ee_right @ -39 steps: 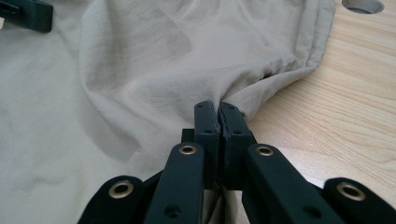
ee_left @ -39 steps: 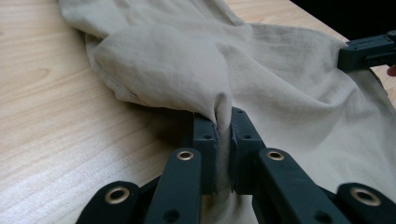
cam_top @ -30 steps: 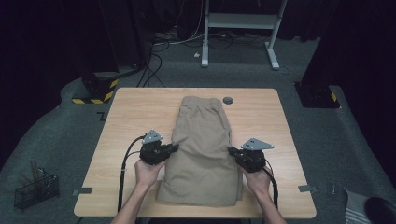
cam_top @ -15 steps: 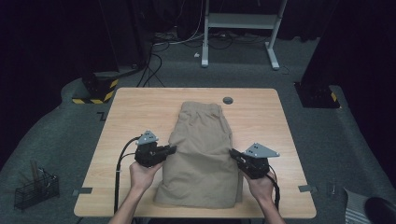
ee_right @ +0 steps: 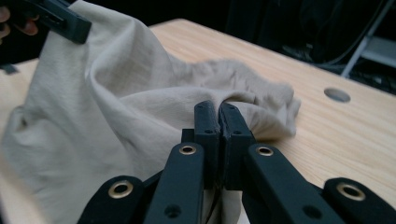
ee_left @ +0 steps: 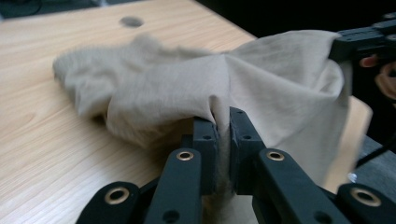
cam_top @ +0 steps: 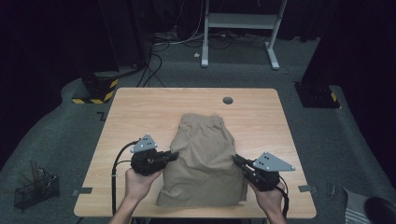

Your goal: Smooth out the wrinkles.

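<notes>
Beyond the shorts (cam_top: 205, 163), table hole (cam_top: 228, 100), both claws clamping fabric

the shorts (cam_top: 205, 161) are a plain khaki tan, no print on them at all. table (cam_top: 140, 112) is light wood with a faint grain, plus a small dark grey round cap (cam_top: 228, 100) near the far edge. both grippers, left gripper (cam_top: 173, 155) and right gripper (cam_top: 237, 161), are black with brass-coloured rivets and a pale grey plate on top. floor's dark grey, and there's a yellow-and-black hazard stripe (cam_top: 95, 92) off the far-left corner.
</notes>
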